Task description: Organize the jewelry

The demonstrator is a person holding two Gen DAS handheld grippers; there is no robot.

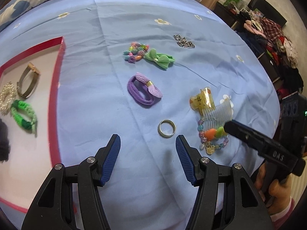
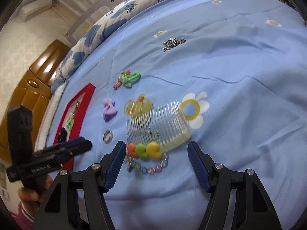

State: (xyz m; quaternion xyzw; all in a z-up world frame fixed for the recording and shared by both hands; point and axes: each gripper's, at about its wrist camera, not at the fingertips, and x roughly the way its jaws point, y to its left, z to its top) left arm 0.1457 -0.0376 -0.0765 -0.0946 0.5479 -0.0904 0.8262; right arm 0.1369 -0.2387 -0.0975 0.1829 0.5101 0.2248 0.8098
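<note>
A red-rimmed tray [image 1: 57, 88] at the left holds a gold bangle [image 1: 28, 80], a pearl piece [image 1: 7, 97] and a green braided bracelet [image 1: 25, 117]. On the blue sheet lie a metal ring [image 1: 166, 128], a purple hair tie [image 1: 143, 90], a beaded bracelet with coloured hearts [image 2: 145, 153], a clear comb [image 2: 159, 126] and a yellow claw clip [image 2: 138, 105]. My left gripper [image 1: 147, 143] is open and empty, just short of the ring. My right gripper [image 2: 156, 152] is open, its fingers either side of the heart bracelet.
Farther off lie a green bow tie [image 1: 160, 58], a bright bead bracelet [image 1: 135, 52] and a dark metal chain [image 1: 183, 41]. A patterned pillow [image 2: 115, 13] lines the bed's far edge. A pile of clothes [image 1: 272, 38] stands beyond the bed's right side.
</note>
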